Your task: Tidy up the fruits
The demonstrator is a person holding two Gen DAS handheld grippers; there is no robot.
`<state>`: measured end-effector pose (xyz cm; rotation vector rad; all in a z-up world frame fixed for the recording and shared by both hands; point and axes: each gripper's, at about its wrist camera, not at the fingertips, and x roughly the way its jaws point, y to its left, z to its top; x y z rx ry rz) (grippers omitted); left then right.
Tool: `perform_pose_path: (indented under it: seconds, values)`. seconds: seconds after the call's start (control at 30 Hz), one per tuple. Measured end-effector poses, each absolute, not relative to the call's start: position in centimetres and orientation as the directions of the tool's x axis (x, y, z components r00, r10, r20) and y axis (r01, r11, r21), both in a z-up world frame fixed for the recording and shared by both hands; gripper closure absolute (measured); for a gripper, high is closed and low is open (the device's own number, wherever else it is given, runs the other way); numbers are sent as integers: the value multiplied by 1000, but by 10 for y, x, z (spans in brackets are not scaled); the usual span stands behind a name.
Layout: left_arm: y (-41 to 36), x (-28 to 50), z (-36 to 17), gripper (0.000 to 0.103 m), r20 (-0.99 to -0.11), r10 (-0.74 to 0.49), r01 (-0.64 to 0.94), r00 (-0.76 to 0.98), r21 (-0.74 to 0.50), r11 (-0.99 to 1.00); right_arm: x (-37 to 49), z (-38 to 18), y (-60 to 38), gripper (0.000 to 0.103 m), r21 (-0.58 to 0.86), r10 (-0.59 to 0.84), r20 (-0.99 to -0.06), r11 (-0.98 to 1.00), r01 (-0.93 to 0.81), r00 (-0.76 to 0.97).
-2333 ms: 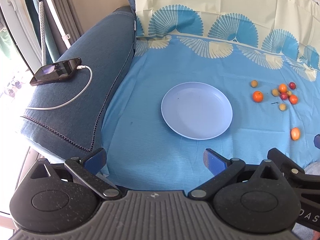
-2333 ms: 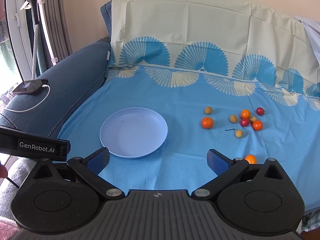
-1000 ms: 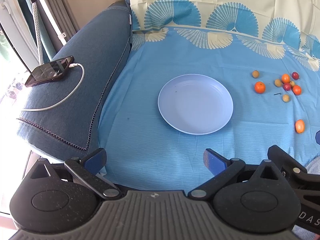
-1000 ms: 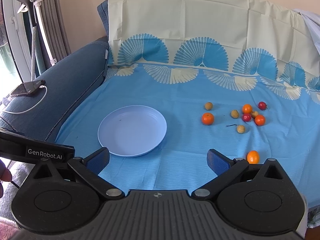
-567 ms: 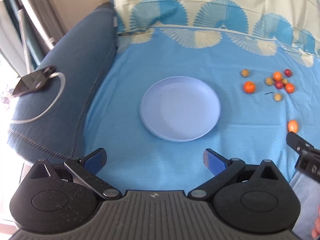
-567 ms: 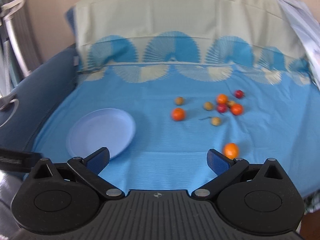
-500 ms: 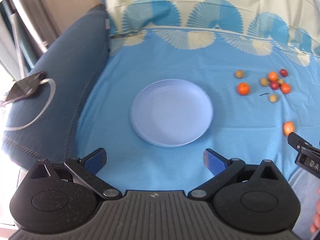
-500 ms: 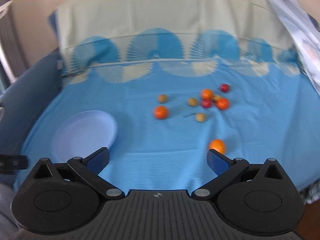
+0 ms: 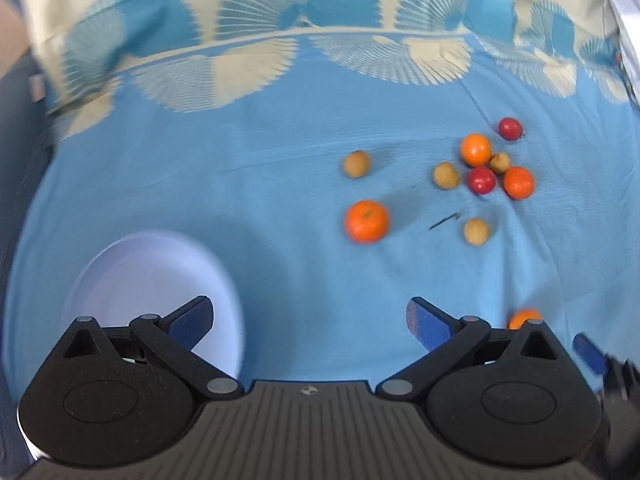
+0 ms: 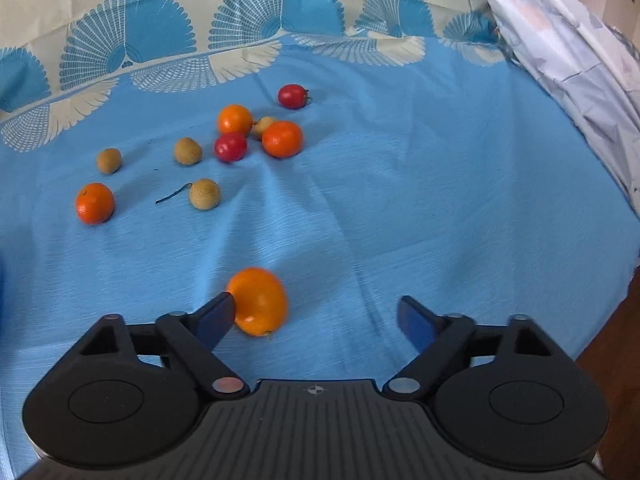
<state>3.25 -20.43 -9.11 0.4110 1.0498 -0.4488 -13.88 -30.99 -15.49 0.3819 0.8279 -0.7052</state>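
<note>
**Both grippers swung right toward the fruit, right one now at the lone orange**

Since the earlier frames both views have panned right: the phone and sofa arm are gone from the left view, the plate [image 9: 120, 280] has slid to the lower left, and the fruit cluster looks bigger. Left view is motion-blurred.

Left gripper [image 9: 308, 324]: fingers spread wide, nothing between them, hovering over the blue sheet [image 9: 260, 200]. Its left finger [image 9: 188, 320] overlaps the plate's right part in the view. Plate looks bare where visible.

Right gripper [image 10: 316, 320]: fingers spread wide, not pinching. The lone orange [image 10: 260, 300] sits on the sheet just beside the left finger [image 10: 214, 316], at or touching the fingertip; cannot tell if there is real contact. The orange is off-centre, well left of the gap's middle. In the left view the same orange is mostly hidden behind the gripper body.

Rest of fruit, right view, all on the sheet, none on the plate:
- orange at far left [image 10: 95, 203], apart from others
- three tan round fruits [image 10: 108, 160], [image 10: 187, 151], [image 10: 204, 194], the last with a thin dark stem beside it
- tight cluster: two oranges [image 10: 235, 119], [image 10: 282, 139], a red fruit [image 10: 230, 147], a small tan one wedged between
- another red fruit [image 10: 293, 96] behind the cluster, slightly apart

Pale patterned cloth [image 10: 580, 60] hangs at the right edge.
</note>
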Motion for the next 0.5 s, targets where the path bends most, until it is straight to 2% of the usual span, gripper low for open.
perform_pose_path:
  seconds: [0.03, 0.1, 0.17, 0.23, 0.33, 0.37, 0.4, 0.43, 0.47, 0.5]
  values:
    - [-215, 40, -100, 0, -897, -154, 545, 415, 109, 831, -136, -156, -309, 29, 40, -412, -773, 728, 684, 483]
    - [-234, 53, -117, 0, -906, -144, 553, 398, 112, 826, -129, -161, -304, 31, 9, -408, -771, 761, 649, 490]
    - [-248, 66, -132, 0, -912, -133, 551, 387, 113, 827, -119, -166, -306, 41, 0, -393, -783, 775, 632, 482]
    - [-258, 77, -142, 0, -917, -117, 540, 381, 118, 834, -117, -169, -311, 44, 9, -399, -779, 765, 644, 484]
    - [-267, 92, -154, 1, -926, -118, 528, 358, 97, 844, -123, -169, -318, 65, 23, -429, -769, 723, 690, 474]
    - [-268, 94, -156, 3, -925, -125, 522, 360, 89, 848, -124, -169, -321, 64, 33, -430, -768, 713, 700, 474]
    - [-268, 96, -157, 20, -924, -130, 517, 359, 81, 852, -125, -170, -323, 65, 42, -429, -768, 706, 707, 475]
    - [-269, 99, -159, 50, -933, -127, 516, 338, 70, 854, -125, -170, -323, 65, 44, -431, -766, 705, 708, 476]
    - [-269, 102, -161, 66, -946, -142, 522, 293, 34, 852, -125, -170, -323, 65, 43, -433, -765, 704, 709, 477]
    - [-268, 102, -159, 65, -945, -144, 507, 294, 26, 862, -126, -170, -323, 65, 49, -434, -762, 702, 711, 481]
